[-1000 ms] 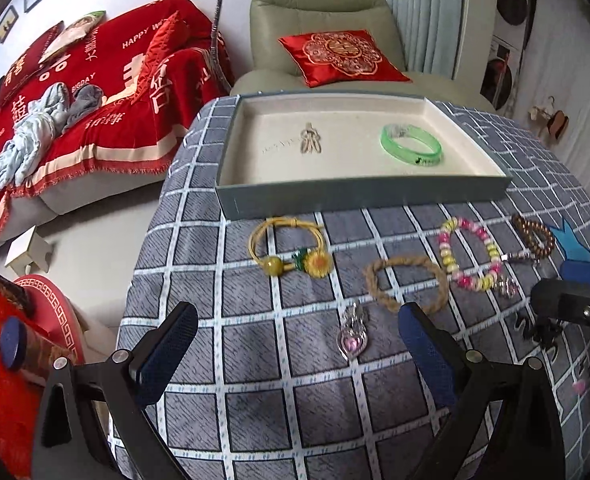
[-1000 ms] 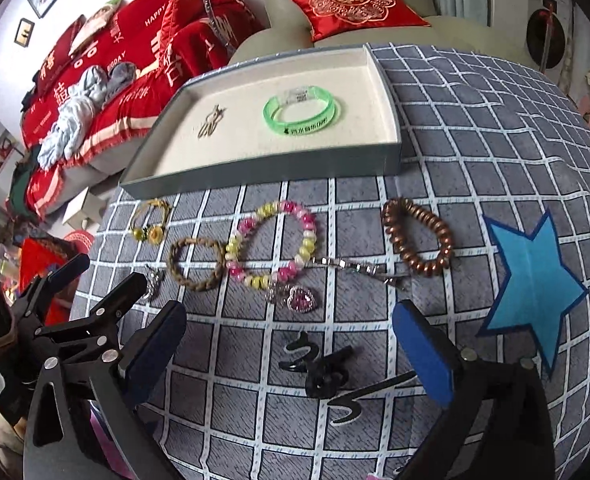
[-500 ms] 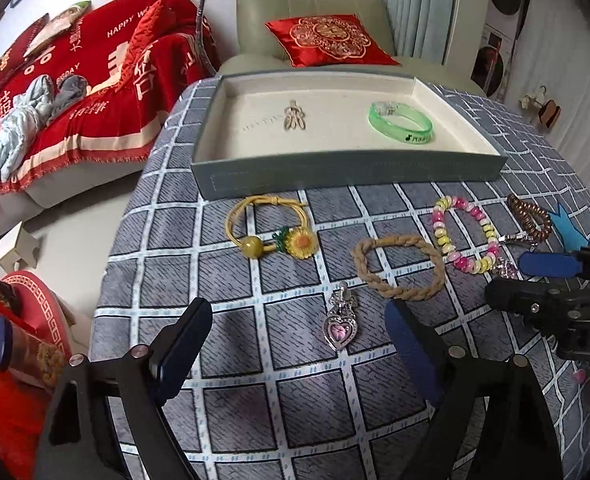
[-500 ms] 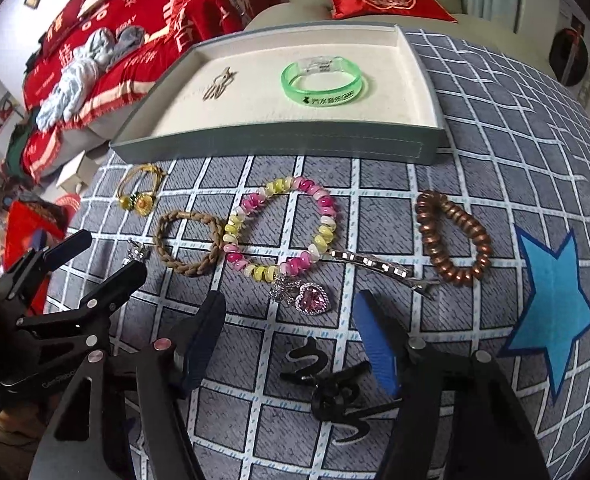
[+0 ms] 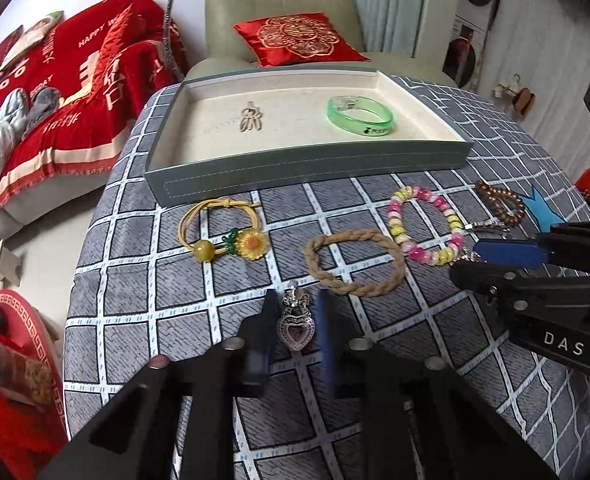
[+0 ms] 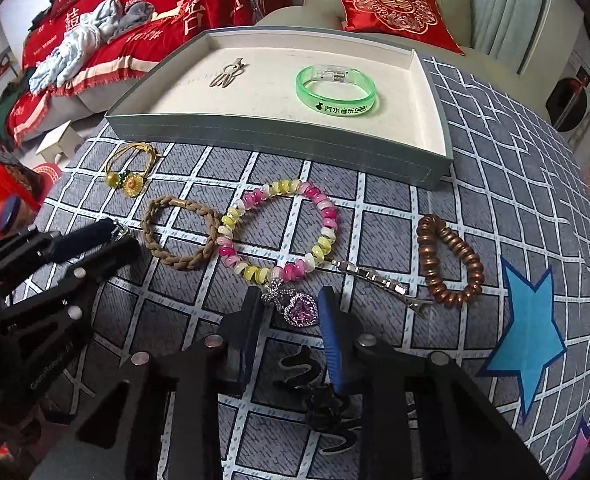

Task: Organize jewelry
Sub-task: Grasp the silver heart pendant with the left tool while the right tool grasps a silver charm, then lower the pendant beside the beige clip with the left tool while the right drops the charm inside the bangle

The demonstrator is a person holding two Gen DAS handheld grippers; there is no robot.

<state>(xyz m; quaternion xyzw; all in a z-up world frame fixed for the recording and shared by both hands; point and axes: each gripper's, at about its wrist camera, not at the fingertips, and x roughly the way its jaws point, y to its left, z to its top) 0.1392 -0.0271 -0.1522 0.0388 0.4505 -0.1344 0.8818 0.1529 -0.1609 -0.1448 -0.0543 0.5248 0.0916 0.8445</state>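
Observation:
A silver heart pendant point(image 5: 296, 326) lies on the checked cloth between the fingers of my left gripper point(image 5: 297, 320). Its jaws are closing and stand a hair off the pendant's sides. A purple heart pendant point(image 6: 302, 310), joined to a pink and yellow bead bracelet point(image 6: 327, 216), lies between the fingers of my right gripper point(image 6: 289, 312). Those jaws are closing too, with slim gaps left. The grey tray point(image 5: 295, 172) behind holds a green bangle point(image 5: 360, 120) and a pale hair clip point(image 5: 251, 118).
On the cloth lie a yellow sunflower hair tie point(image 5: 223, 232), a braided tan band point(image 5: 355, 264), a brown coil tie point(image 6: 449, 264), a silver clip point(image 6: 379, 280) and a black clip point(image 6: 323, 396). A blue star point(image 6: 527, 332) marks the cloth at right. The table edge drops off left.
Both grippers' jaws have swung in from wide open to narrow, each around a heart pendant. The right gripper moved forward over the black clip toward the purple heart.

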